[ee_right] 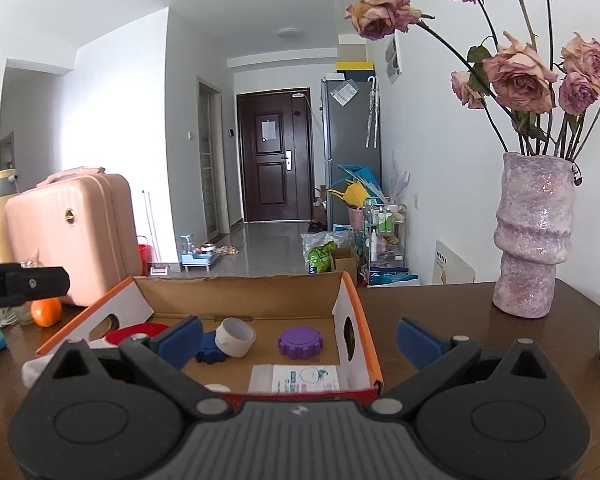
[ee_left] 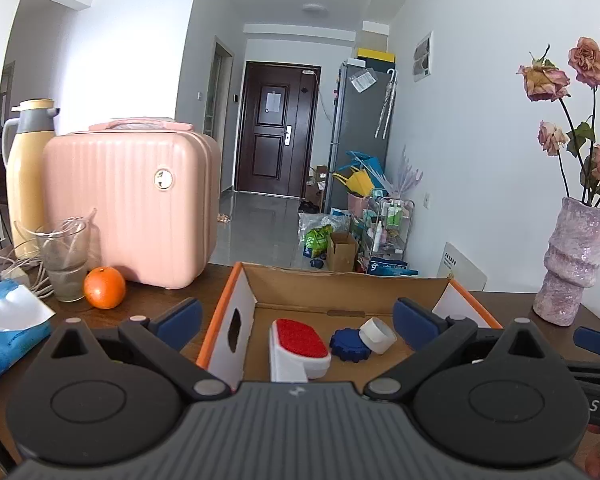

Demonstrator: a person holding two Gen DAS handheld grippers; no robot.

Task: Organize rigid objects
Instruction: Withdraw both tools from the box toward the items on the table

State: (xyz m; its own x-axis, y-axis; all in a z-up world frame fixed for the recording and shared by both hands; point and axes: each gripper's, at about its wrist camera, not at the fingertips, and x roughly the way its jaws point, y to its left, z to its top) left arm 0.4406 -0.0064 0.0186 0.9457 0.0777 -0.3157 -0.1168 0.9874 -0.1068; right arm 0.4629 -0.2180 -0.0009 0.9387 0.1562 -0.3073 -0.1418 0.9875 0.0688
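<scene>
I hold both grippers low before the cardboard box [ee_right: 260, 292], fingers spread wide, nothing held: left gripper [ee_left: 296, 320], right gripper [ee_right: 300, 340]. Inside the box lie a red-topped brush [ee_left: 300, 346], blue gear [ee_left: 346, 344], white tape roll [ee_right: 235, 337], purple gear [ee_right: 299, 342]. Risk, I judge: swinging right of the box could topple the vase [ee_right: 534, 236].

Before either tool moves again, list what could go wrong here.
The right tool, open, straddles the cardboard box's right wall; sweeping sideways could shove the box. The tall vase of dried roses stands just right and could topple. The white tape roll leans on the blue gear and may roll.
</scene>
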